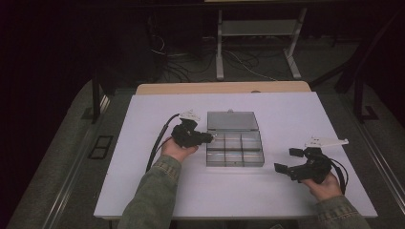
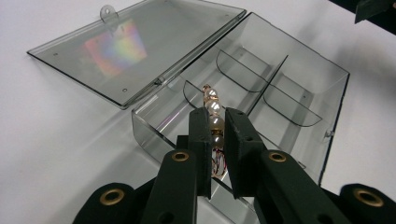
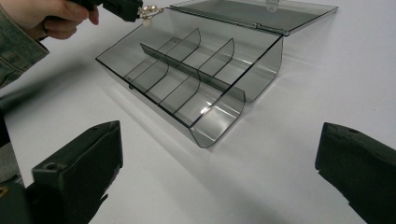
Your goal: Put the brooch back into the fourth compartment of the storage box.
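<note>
Closest in, the left tool [image 2: 217, 135] pinches a short string of pearl-like beads [image 2: 213, 112] over the near-left compartment of a clear smoky plastic organizer box [image 1: 234, 149] on the white tabletop [image 1: 143, 191]. Its six compartments look bare, its lid [image 1: 232, 121] lies open flat behind. At the right, the right tool [image 1: 289, 160] rests wide open.

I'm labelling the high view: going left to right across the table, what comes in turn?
Left tongs holding a pearl string → clear box with its lid open → right tongs, open, off to the side.
</note>
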The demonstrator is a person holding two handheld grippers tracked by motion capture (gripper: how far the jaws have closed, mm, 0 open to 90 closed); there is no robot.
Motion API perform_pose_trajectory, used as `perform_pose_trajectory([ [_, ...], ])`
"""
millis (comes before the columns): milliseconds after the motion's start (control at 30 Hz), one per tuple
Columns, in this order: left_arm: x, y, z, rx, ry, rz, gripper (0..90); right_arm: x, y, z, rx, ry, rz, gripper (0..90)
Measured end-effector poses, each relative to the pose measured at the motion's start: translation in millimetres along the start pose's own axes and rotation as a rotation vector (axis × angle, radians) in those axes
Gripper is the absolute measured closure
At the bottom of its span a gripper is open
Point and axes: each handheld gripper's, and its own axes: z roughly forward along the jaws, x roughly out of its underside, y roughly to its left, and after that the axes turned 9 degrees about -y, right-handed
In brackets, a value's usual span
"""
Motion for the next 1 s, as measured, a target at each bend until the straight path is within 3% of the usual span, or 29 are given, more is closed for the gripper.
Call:
perform_pose_trajectory([
  [433,6.8,0.2,18.8,-0.009,0.026,-0.001,80.7,0.0,0.1,-0.7,-0.001,0.000,0.000,0.7],
  [1000,6.9,0.1,24.9,-0.024,0.021,0.010,80.4,-0.1,0.0,-1.2,-0.005,0.000,0.001,0.7],
])
